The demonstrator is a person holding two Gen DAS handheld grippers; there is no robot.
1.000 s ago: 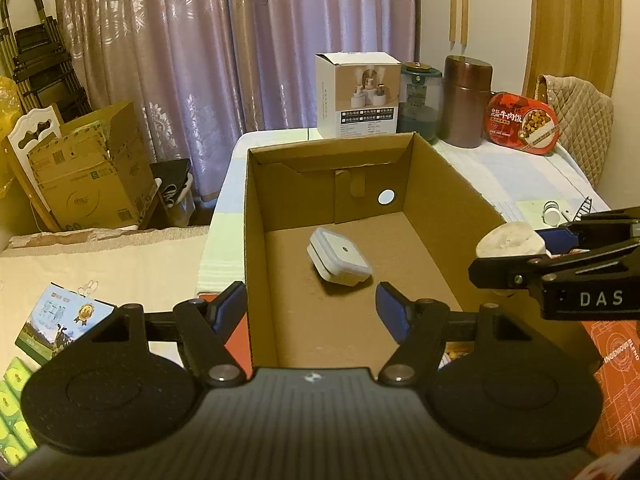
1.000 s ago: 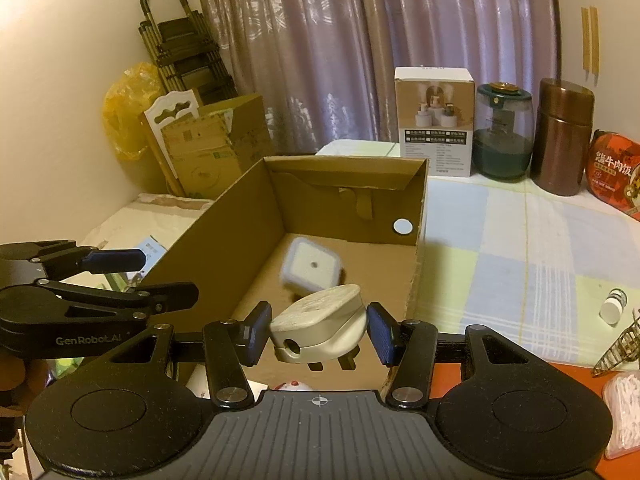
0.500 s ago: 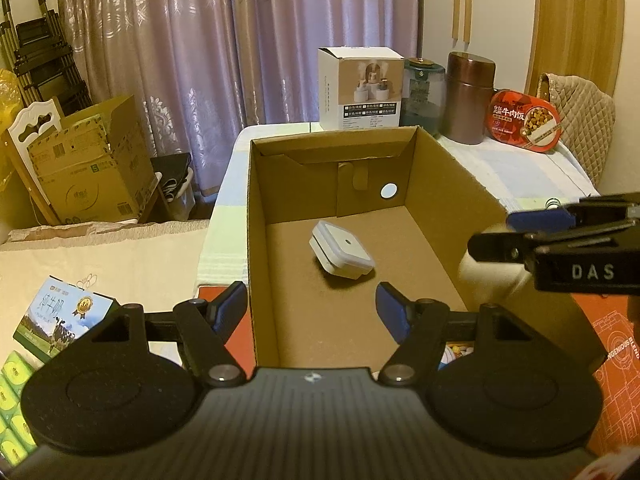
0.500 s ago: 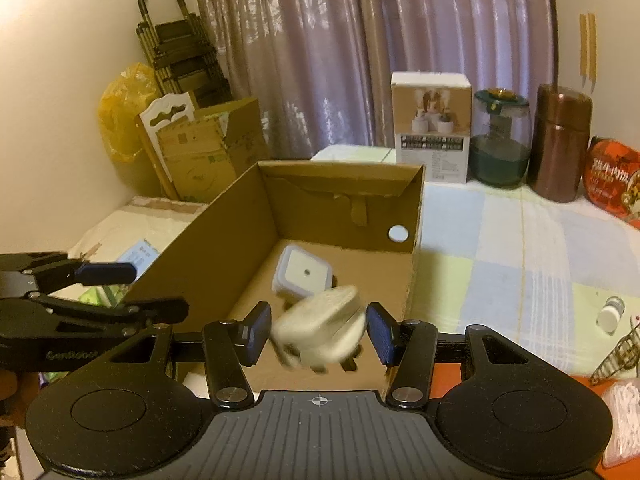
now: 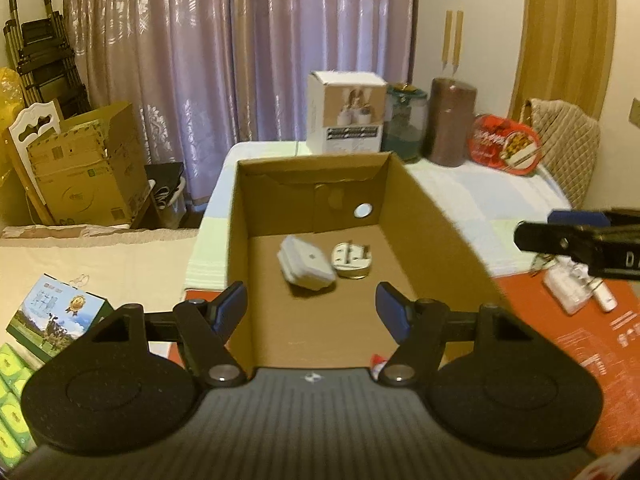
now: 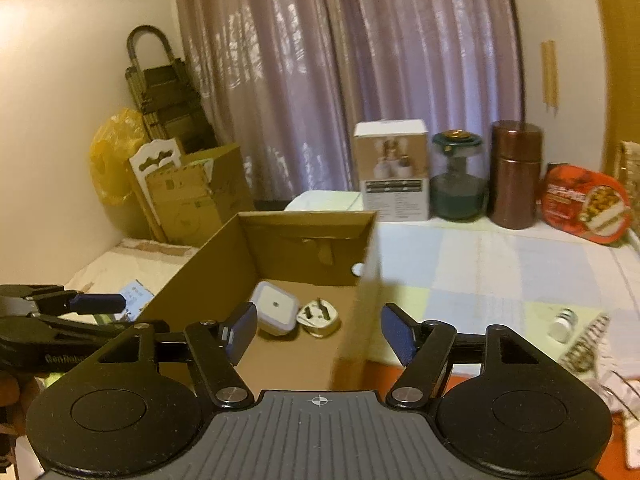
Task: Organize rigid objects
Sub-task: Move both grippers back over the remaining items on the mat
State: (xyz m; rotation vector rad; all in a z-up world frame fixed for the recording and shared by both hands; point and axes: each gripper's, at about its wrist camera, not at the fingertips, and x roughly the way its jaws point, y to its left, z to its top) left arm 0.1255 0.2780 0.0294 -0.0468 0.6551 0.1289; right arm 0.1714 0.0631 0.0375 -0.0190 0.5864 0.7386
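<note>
An open cardboard box [image 5: 424, 216] stands on the table. On its floor lie a white square adapter [image 5: 306, 264] and, touching its right side, a round white plug [image 5: 352, 260] with its pins up. My left gripper [image 5: 313, 312] hovers open over the box's near end with nothing between its fingers. My right gripper [image 6: 318, 332] sits above the box's near right corner, jaws opening and empty; the plug [image 6: 320, 318] and adapter [image 6: 276, 312] lie below it. Each gripper shows in the other's view: the right gripper [image 5: 580, 236] and the left gripper [image 6: 80, 312].
A white product box [image 6: 394, 176], a green jar [image 6: 458, 176], a brown canister [image 6: 516, 176] and a red tin [image 6: 584, 204] line the table's far edge. A small bottle [image 6: 564, 322] and white items [image 5: 572, 288] lie right of the box. Cardboard boxes [image 5: 84, 172] stand on the floor at left.
The right gripper opened and let go of the white plug, which now lies in the box beside the adapter. The right gripper drew back and up; the left shifted slightly.
</note>
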